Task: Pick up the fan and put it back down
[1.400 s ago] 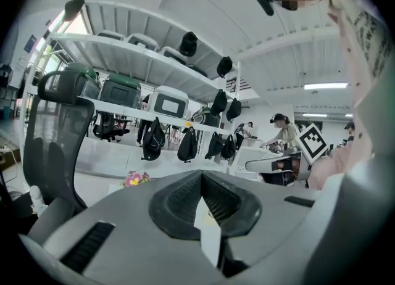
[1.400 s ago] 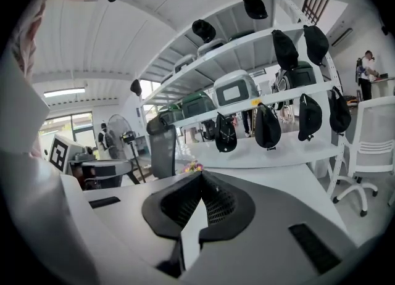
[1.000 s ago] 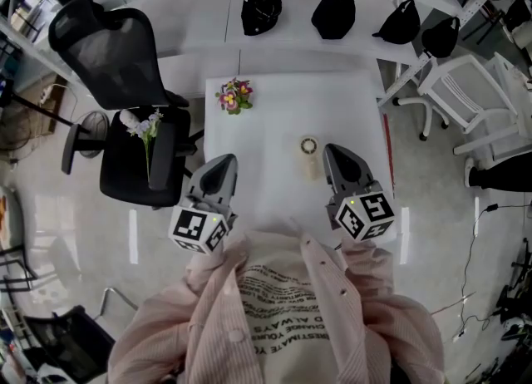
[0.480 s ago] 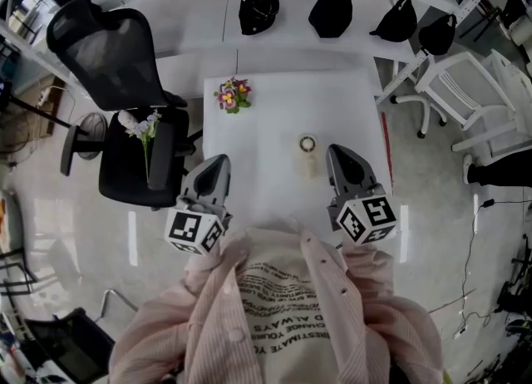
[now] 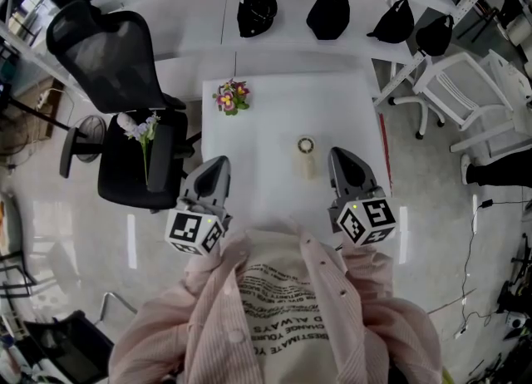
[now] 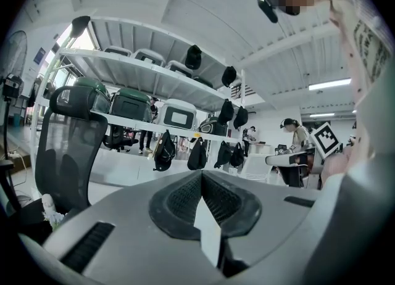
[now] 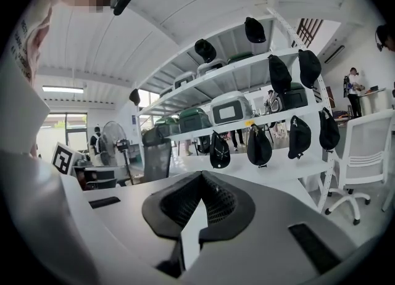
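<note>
I see the small fan (image 5: 307, 156) resting on the white table (image 5: 274, 116), just left of my right gripper (image 5: 338, 156) and not touching it. My left gripper (image 5: 219, 163) is well apart from the fan. Both grippers' jaws are clenched on nothing. 1 flower bunch (image 5: 232, 96) sits near the table's far left corner.

The left gripper (image 5: 219, 164) and the right gripper (image 5: 340, 158) both have smooth, matt grey plastic shells. Their pads (image 7: 217, 202) are black with a fine ribbed, rubbery-looking texture. Ahead of the right fingers, the small fan (image 5: 307, 156) looks like cream plastic with a dull sheen, on a smooth, matt white table (image 5: 266, 116). Behind the fingers, the person's shirt (image 5: 283, 307) is pink striped cloth. Left of the left fingers, the office chair (image 5: 108, 50) has a black mesh back, and the floor (image 5: 50, 208) is glossy.
</note>
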A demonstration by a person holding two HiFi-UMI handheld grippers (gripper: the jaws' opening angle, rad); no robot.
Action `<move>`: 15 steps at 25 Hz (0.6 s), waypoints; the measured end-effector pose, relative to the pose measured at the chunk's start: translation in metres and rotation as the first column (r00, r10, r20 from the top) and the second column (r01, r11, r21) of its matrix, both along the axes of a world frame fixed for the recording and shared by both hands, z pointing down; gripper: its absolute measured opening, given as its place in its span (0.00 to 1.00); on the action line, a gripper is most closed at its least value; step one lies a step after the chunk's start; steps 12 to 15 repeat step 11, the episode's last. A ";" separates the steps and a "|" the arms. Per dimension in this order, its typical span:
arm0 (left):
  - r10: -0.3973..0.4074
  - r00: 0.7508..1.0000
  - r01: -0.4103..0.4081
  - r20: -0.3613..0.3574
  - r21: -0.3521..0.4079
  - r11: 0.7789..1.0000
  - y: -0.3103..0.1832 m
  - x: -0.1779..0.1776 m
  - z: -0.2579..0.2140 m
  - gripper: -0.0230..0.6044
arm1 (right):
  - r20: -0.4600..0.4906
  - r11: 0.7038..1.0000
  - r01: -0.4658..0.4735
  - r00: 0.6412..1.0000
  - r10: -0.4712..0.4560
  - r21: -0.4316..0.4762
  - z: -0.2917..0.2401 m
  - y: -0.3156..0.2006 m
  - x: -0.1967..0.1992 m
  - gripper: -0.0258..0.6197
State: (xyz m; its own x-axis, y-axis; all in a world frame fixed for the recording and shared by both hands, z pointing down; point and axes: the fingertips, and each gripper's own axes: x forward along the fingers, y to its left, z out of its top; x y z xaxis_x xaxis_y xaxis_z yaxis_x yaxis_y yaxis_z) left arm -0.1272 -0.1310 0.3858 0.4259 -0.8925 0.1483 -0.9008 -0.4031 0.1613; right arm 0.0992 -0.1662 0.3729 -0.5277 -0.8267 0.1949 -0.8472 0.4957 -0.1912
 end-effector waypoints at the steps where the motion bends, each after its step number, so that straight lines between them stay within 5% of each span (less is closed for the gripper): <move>1: 0.000 1.000 0.000 0.000 -0.001 1.000 0.000 0.000 0.000 0.04 | 0.001 1.000 -0.002 1.000 0.002 -0.002 0.000 0.000 0.001 0.04; 15: 0.022 1.000 -0.022 -0.002 -0.002 1.000 0.001 0.008 0.000 0.04 | -0.009 1.000 -0.019 1.000 0.019 -0.011 0.003 0.001 0.009 0.04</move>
